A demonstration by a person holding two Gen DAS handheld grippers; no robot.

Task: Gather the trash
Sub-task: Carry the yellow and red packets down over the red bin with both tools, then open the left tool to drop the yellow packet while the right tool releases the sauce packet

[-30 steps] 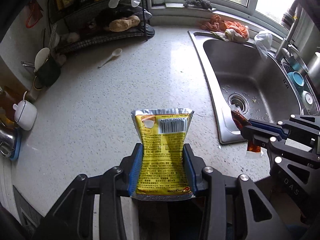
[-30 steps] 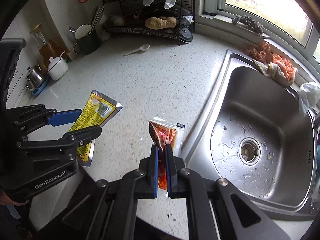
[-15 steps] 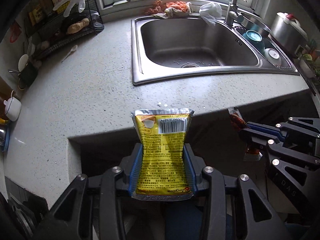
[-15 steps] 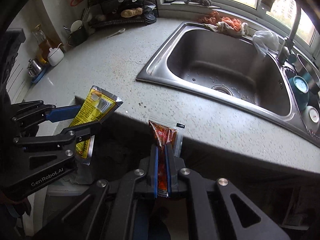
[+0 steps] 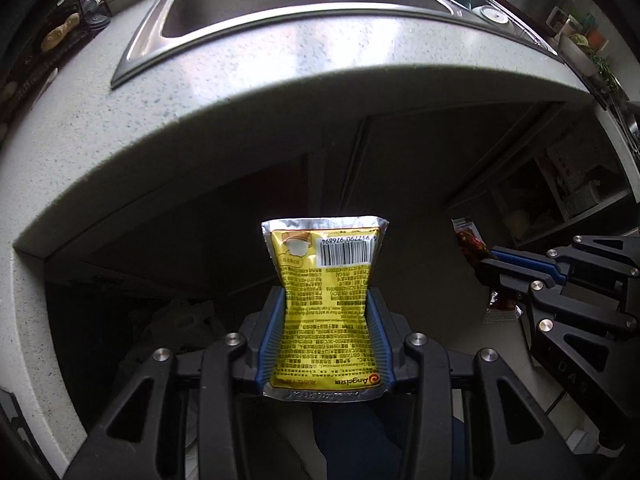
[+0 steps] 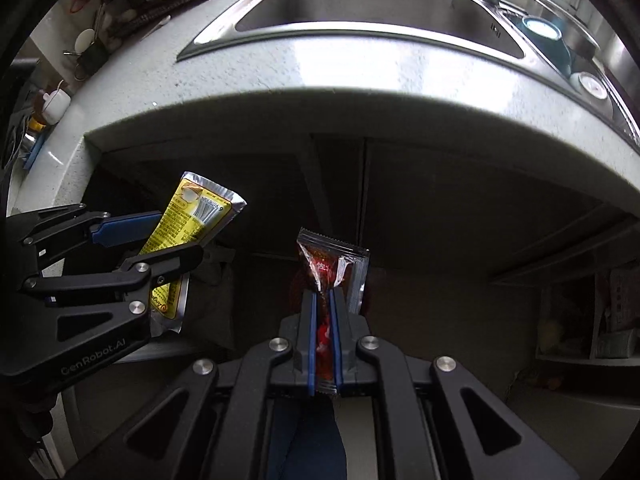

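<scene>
1. Left hand-held gripper [image 5: 326,334] is clenched on a yellow packet [image 5: 325,312], its blue pads pressing the packet's two side edges, so the packet bows a little between them.
2. Right hand-held gripper [image 6: 324,338] is pinched almost fully together on a thin red sauce sachet [image 6: 330,276], which stands up out of the jaws with its upper half free.
3. Both pieces of trash hang in the air in front of the table [image 5: 224,92] edge and below its top, over a dark space by the cabinet doors [image 6: 400,220]; the sink [image 6: 360,4] sits well behind them.
4. No bin shows clearly. A dark crumpled bag [image 5: 180,320] lies low at the left, under the table's overhang, and may be the liner; I cannot tell for sure.
5. Risk: the yellow packet is held only by its edges, so a jolt or twist could buckle it further and let it slip out before it is over the bin.
6. Risk: the sachet looks as if it still holds sauce, and the tight pinch could burst a seam and drip onto the floor.
7. Risk: with the target dim, letting go too soon would likely drop trash beside it.
</scene>
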